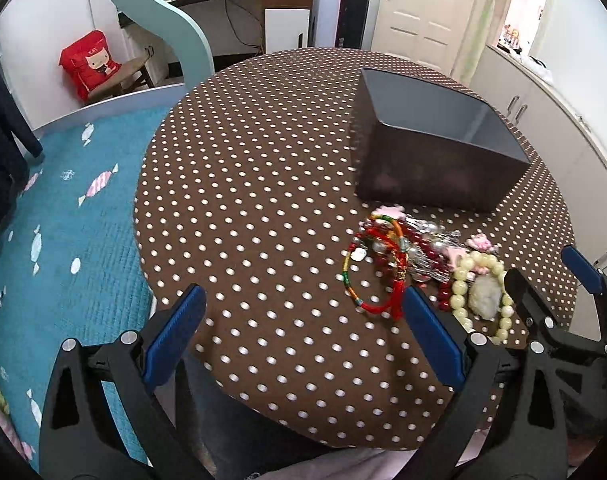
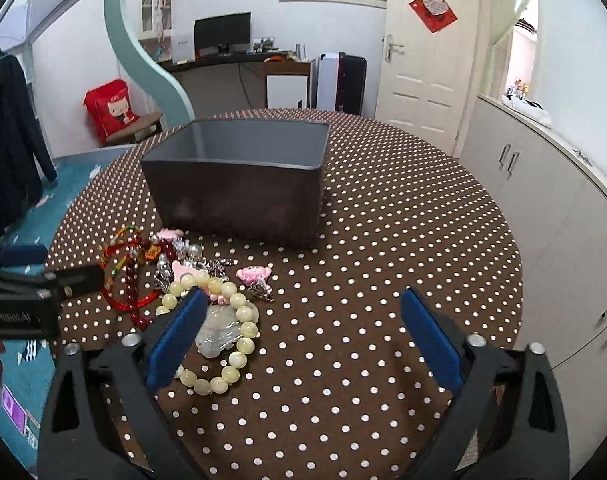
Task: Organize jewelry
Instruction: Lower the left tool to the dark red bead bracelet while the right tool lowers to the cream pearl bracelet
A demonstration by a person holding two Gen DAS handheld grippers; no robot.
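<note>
A pile of jewelry lies on the polka-dot table point(image 1: 263, 200) in front of a dark grey open box point(image 1: 435, 168). It holds a red and green cord bracelet point(image 1: 377, 268), a pale yellow bead bracelet point(image 2: 223, 336) with a white jade pendant point(image 2: 217, 334), red beads and pink charms point(image 2: 255, 274). The box also shows in the right wrist view point(image 2: 239, 196). My left gripper point(image 1: 303, 336) is open and empty, left of the pile. My right gripper point(image 2: 299, 340) is open and empty, its left finger over the bead bracelet.
A blue quilted bed point(image 1: 63, 240) lies left of the table. White cabinets point(image 2: 543, 208) stand to the right. A desk with a monitor point(image 2: 223, 36) and a door point(image 2: 427, 60) are at the back. The right gripper shows in the left wrist view point(image 1: 559, 284).
</note>
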